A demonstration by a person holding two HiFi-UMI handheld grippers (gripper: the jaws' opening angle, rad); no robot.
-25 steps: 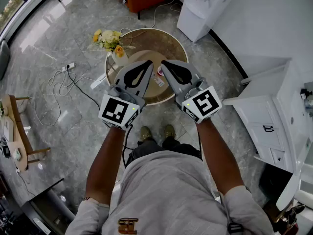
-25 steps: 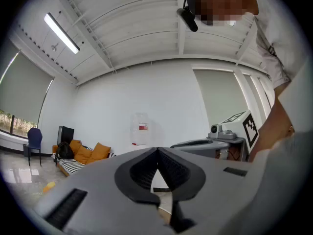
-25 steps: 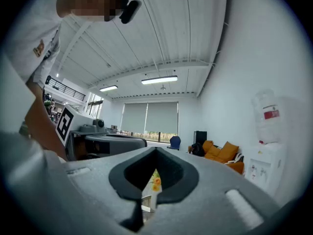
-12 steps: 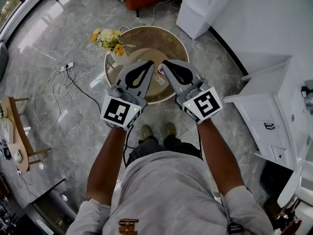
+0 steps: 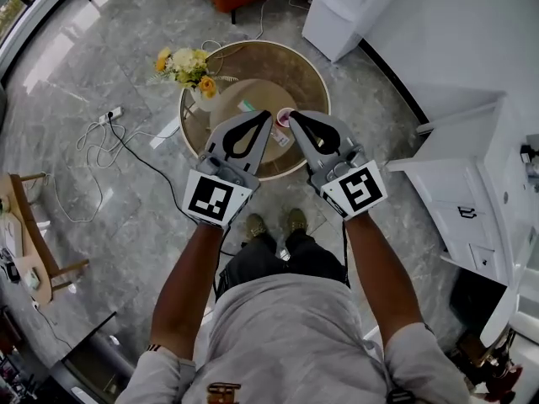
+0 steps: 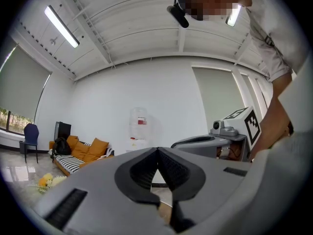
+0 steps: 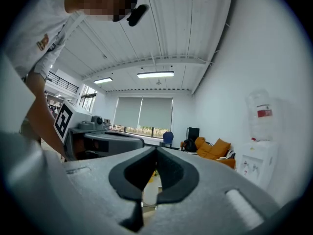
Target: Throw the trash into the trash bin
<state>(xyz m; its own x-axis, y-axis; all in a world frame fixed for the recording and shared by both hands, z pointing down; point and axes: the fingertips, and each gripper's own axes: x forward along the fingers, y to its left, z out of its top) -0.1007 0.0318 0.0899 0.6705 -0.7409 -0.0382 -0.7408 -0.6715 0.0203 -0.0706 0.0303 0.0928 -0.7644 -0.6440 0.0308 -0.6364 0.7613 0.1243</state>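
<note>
Left tongs (image 5: pixel 266 116) and right tongs (image 5: pixel 295 117) are both closed, tips pressed together with nothing gripped, and are held side by side above the round desk (image 5: pixel 295 67). Trash is seen lying on the desk: a small pink-rimmed cup (image 5: pixel 283 118) between the two tips and a wrapper (image 5: pixel 280 139) just beside it. A vase of flowers (image 5: pixel 190 67) is set at the desk's left edge.

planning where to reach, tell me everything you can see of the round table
The round table has a brown, glassy-looking top with a pale rim and a lighter disc in its middle. It stands on the grey floor. A vase of flowers sits at its left edge; a small cup and a wrapper are near its front edge.
</note>
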